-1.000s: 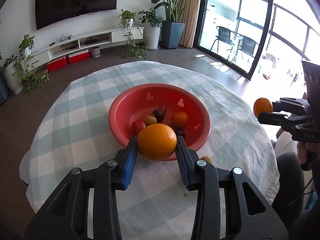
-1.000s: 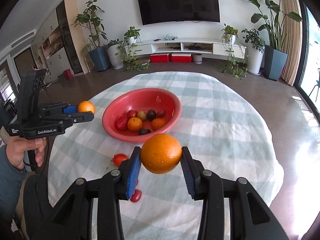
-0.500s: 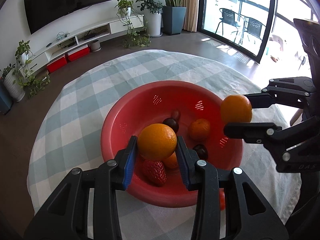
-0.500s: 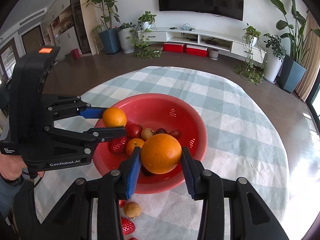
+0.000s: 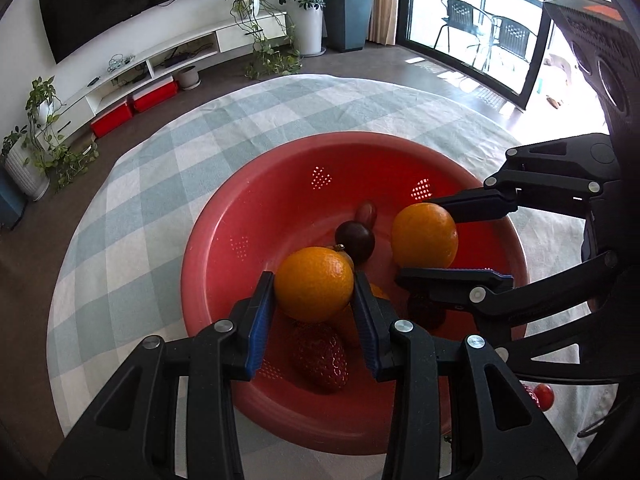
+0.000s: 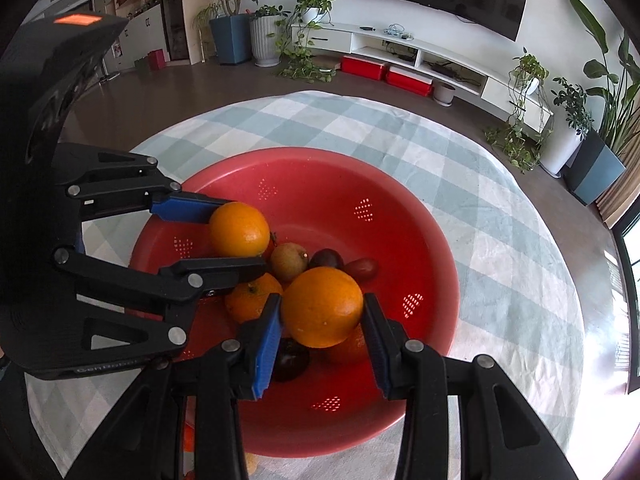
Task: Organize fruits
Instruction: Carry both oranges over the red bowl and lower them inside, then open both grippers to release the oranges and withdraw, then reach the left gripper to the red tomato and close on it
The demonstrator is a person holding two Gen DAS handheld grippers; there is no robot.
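Note:
A red perforated bowl (image 5: 256, 208) sits on the checked tablecloth; it also shows in the right wrist view (image 6: 320, 176). My left gripper (image 5: 314, 290) is shut on an orange (image 5: 314, 284) and holds it low over the bowl's near side. My right gripper (image 6: 320, 316) is shut on another orange (image 6: 322, 306), also over the bowl; that orange shows in the left wrist view (image 5: 425, 235). In the bowl lie a strawberry (image 5: 319, 354), dark plums (image 5: 355, 236), a small tangerine (image 6: 250, 300) and a brownish fruit (image 6: 289, 261).
A round table with a pale green checked cloth (image 5: 168, 152) holds the bowl. A small red fruit (image 5: 543, 395) lies on the cloth to the bowl's right. A TV unit and potted plants stand beyond the table.
Both grippers have moved forward and down over the bowl with their oranges. The two oranges are now closer together above the fruit in the bowl.

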